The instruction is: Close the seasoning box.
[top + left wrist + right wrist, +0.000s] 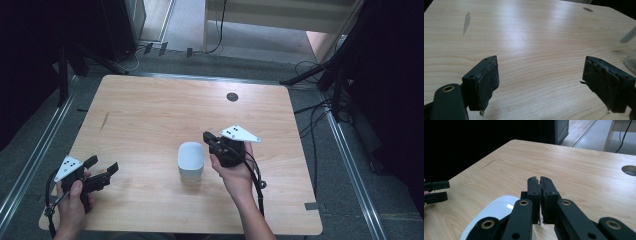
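While the left gripper (102, 169) rests at the near left corner of the table (150, 110) with its jaws spread wide and nothing between them, the right gripper (206, 136) is held above the middle of the table with its jaws pressed together on nothing. A white lidded jar (191, 161) stands just left of the right gripper and well to the right of the left one; from the right gripper view its white lid (495, 212) sits close below the jaws. Ahead of the left gripper the wood is bare save for a dark streak (466, 22). A round cable hole (232, 97) lies beyond the right gripper. No writing can be read anywhere.
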### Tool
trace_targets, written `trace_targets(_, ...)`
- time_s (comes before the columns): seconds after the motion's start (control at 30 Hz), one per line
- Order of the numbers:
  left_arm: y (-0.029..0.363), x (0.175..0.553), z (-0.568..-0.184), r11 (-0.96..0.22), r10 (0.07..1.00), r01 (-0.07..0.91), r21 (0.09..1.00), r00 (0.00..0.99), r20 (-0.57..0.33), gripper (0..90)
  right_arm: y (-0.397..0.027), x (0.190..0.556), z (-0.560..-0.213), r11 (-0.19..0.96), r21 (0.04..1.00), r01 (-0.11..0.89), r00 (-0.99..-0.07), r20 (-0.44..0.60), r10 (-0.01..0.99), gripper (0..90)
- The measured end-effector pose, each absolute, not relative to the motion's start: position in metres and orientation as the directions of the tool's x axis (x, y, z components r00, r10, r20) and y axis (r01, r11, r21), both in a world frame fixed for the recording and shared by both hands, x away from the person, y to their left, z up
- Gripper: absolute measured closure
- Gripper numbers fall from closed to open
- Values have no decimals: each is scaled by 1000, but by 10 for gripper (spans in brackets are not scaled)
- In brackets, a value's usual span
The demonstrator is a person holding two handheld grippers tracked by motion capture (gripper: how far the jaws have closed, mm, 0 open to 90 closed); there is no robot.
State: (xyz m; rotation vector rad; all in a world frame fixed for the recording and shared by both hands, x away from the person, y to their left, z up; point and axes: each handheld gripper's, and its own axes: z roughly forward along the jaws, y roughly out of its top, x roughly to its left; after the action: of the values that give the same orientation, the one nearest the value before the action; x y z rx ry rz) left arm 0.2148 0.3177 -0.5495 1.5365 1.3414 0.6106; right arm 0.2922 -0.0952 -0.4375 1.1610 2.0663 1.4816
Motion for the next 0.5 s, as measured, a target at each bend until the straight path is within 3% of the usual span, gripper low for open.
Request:
trace_targets(0.1, 318, 215, -549, 79, 938, 453, 888, 267, -220, 137, -101, 293, -439, 110, 904, 413, -596, 176, 783, 760)
trace_targets(0.17, 318, 215, -550, 78, 939, 453, 888, 267, -218, 136, -107, 294, -439, 102, 905, 413, -594, 183, 783, 591)
trace_targets(0.2, 318, 215, -550, 77, 939, 453, 888, 267, -218, 136, -112, 294, -440, 96, 904, 418, -585, 187, 790, 400)
trace_targets(0.23, 318, 215, -549, 75, 939, 454, 888, 269, -216, 136, -112, 294, -440, 96, 904, 418, -585, 187, 790, 400)
trace_targets(0.33, 318, 215, -549, 72, 939, 456, 887, 269, -214, 137, -119, 295, -441, 98, 896, 433, -532, 166, 830, 132)
trace_targets(0.5, 316, 214, -549, 56, 941, 449, 892, 275, -197, 137, -137, 294, -445, 70, 894, 443, -505, 184, 843, 105)
